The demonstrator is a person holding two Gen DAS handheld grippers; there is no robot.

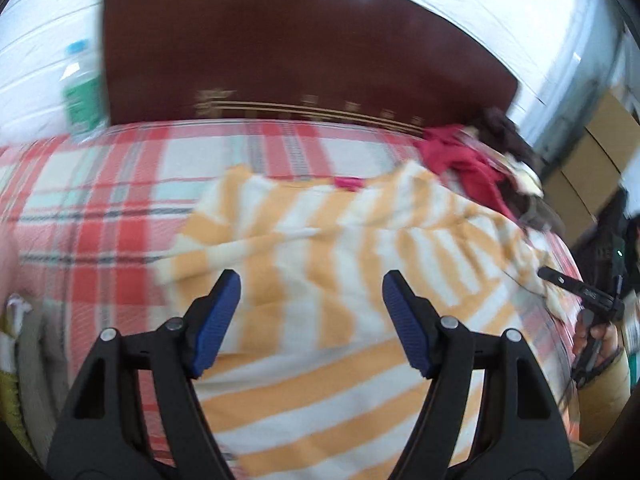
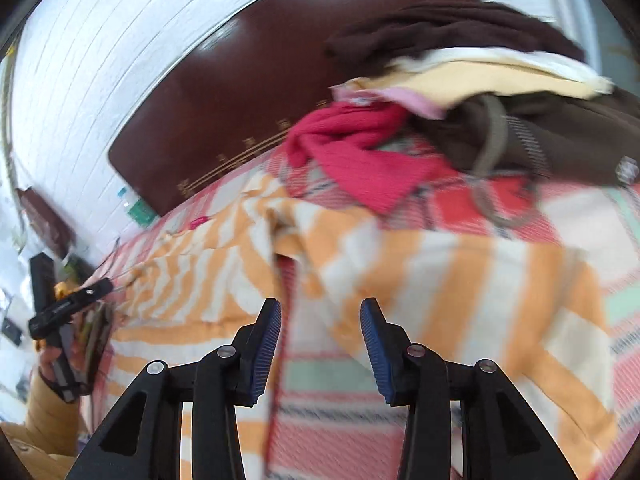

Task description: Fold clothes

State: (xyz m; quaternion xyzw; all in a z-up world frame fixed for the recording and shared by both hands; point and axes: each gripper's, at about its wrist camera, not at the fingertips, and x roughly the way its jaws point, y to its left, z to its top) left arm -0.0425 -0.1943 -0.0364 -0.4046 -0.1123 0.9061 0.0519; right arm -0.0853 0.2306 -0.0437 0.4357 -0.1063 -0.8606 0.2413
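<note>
Orange-and-white striped knit garment lies spread on a bed with a red, white and mint plaid sheet, seen from the left wrist view. The left gripper hovers above the garment with its blue-padded jaws spread wide, grasping nothing. A dark brown glossy headboard stands behind, a clear plastic bottle with a green label at its left. A crumpled red knit garment lies at the far right.

From the right wrist view, the right gripper is likewise released, jaws apart over the striped garment's edge. Beyond it the red garment touches a pile of dark brown and cream clothes.
</note>
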